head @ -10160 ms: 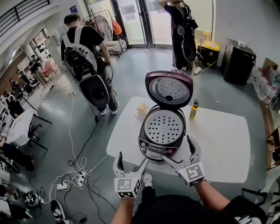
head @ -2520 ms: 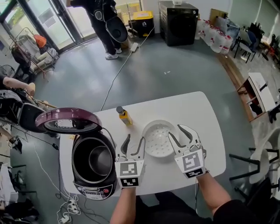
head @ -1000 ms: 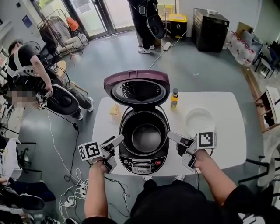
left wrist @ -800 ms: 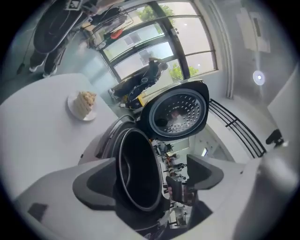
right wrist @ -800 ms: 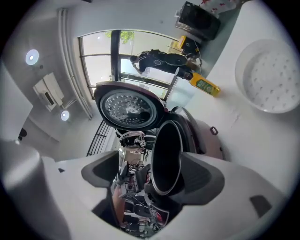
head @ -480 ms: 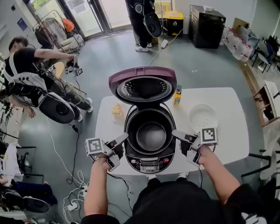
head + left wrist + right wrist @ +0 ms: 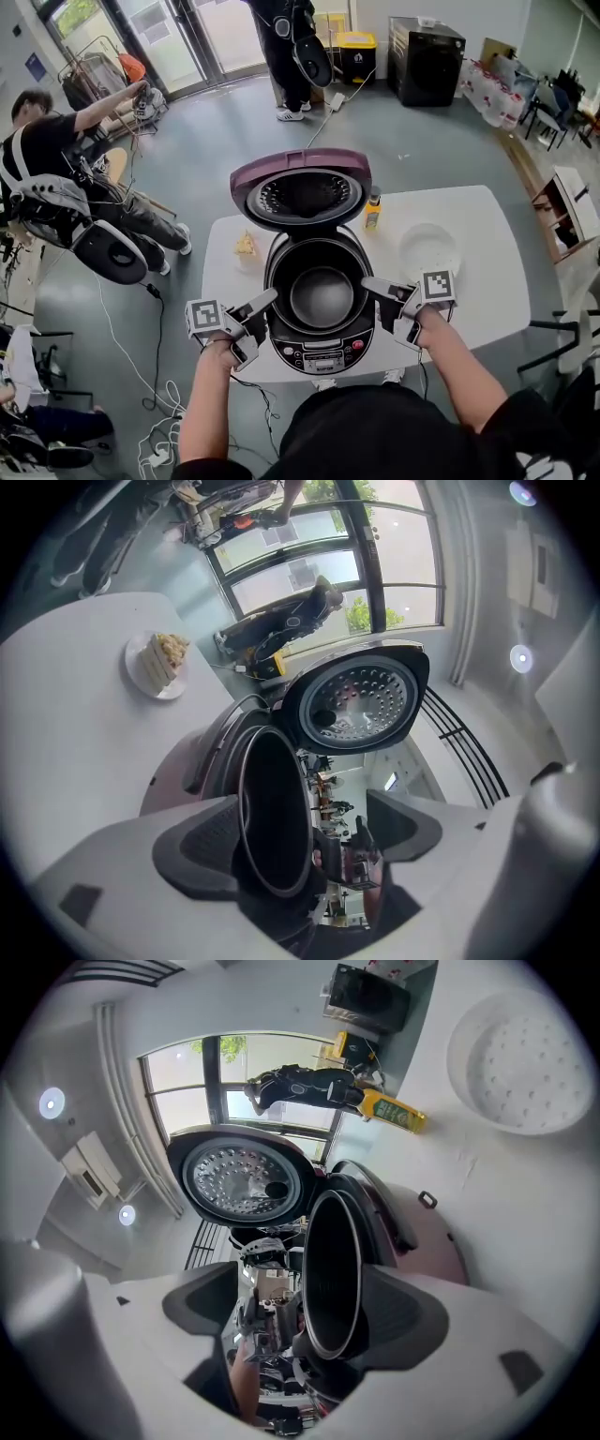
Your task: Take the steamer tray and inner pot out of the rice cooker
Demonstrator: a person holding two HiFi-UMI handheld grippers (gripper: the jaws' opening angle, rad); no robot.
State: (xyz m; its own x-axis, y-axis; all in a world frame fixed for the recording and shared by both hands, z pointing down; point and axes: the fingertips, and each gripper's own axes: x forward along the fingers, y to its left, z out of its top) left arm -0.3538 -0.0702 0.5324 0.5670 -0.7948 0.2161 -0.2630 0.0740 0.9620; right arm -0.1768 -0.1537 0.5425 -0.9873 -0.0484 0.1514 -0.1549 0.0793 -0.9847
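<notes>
White table [image 7: 487,291], busy workroom behind. Rice cooker [image 7: 319,354] stands at the near edge, lid raised. Steamer tray [image 7: 428,248] already lies toward the right edge (well apart from the cooker). Inner pot [image 7: 322,296] sits in the cooker. Left gripper [image 7: 262,323]: jaws closing astride the pot's left rim, not yet pinching. Right gripper [image 7: 377,307]: jaws apart, astride the right rim. Best practice: clamp both sides evenly, then lift straight up and level.

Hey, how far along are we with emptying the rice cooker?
Done: the steamer tray sits out on the table. In hand: the left gripper, jaws closing, and the open right gripper each straddle the rim of the inner pot, neither clamped. Left: lifting it from the rice cooker.
</notes>
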